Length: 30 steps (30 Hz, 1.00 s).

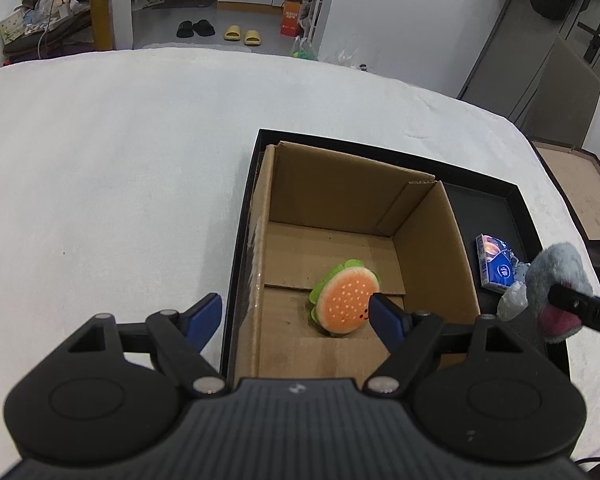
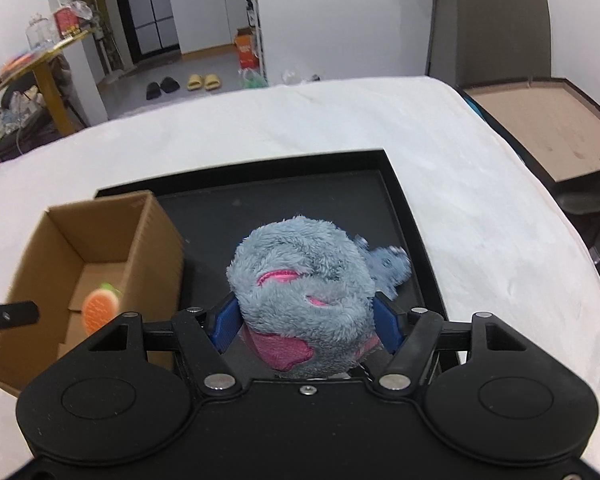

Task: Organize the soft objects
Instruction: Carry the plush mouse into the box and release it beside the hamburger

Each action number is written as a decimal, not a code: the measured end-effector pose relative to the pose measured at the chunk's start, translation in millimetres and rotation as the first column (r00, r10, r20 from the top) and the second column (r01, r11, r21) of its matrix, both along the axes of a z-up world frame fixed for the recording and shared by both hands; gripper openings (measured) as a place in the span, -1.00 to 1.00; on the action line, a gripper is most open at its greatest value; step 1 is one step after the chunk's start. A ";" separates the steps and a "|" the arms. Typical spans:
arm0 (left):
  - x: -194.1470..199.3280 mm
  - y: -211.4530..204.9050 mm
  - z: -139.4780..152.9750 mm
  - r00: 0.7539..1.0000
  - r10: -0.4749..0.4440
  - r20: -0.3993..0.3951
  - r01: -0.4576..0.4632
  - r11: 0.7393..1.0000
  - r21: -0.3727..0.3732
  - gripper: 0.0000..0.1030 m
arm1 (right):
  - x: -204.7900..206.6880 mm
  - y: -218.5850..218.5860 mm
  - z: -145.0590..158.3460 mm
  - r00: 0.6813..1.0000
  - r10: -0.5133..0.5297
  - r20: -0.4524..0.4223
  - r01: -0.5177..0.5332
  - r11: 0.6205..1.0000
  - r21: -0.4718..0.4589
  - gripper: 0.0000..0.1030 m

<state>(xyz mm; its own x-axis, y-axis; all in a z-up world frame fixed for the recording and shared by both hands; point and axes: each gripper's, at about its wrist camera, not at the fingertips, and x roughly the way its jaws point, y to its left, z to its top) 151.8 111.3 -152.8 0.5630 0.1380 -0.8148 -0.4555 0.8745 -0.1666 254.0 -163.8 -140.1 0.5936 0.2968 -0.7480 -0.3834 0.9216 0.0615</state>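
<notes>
A burger plush (image 1: 346, 300) (image 2: 100, 306) lies on the floor of an open cardboard box (image 1: 328, 196) (image 2: 100, 236). The box stands at the left end of a black tray (image 1: 486, 210) (image 2: 284, 196). My left gripper (image 1: 295, 300) hovers open over the box's left wall, one finger outside it and the other close by the burger, holding nothing. My right gripper (image 2: 305, 304) is shut on a grey plush toy (image 2: 300, 276) (image 1: 556, 276) with pink patches, lifted above the tray's right part. One of its fingers (image 1: 580, 310) reaches in from the right edge of the left wrist view.
A blue tissue pack (image 1: 496, 264) lies in the tray beside the box. The tray rests on a table under a white cloth (image 1: 120, 168). A brown chair seat (image 2: 548, 128) stands off the table's right side. Slippers and clutter sit on the floor beyond.
</notes>
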 end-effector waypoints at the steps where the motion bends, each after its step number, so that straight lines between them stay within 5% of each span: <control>1: -0.7 -0.1 -0.6 1.000 -0.001 0.003 0.001 1.000 0.003 0.52 | -0.5 2.6 2.3 1.000 0.007 0.005 -0.007 1.000 0.009 0.28; 7: -4.1 5.3 -4.5 1.000 0.004 0.005 -0.004 1.000 -0.008 0.28 | -6.5 18.6 15.0 0.998 0.053 0.042 -0.055 0.998 0.044 0.28; 21: -13.3 18.7 -17.3 0.999 0.023 -0.029 -0.025 0.998 -0.058 -0.69 | -18.8 61.1 34.3 0.987 0.137 0.082 -0.145 0.985 0.098 0.28; 30: -22.2 28.2 -20.2 1.000 0.024 -0.018 -0.026 0.994 -0.102 -0.72 | -29.6 92.7 37.5 0.979 0.182 0.094 -0.192 0.975 0.110 0.28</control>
<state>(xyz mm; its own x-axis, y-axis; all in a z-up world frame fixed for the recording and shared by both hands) 129.6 139.5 -173.1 0.5467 0.0669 -0.8346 -0.4803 0.8416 -0.2471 224.4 -71.1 -102.5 0.5775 0.4918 -0.6516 -0.5567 0.8210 0.1263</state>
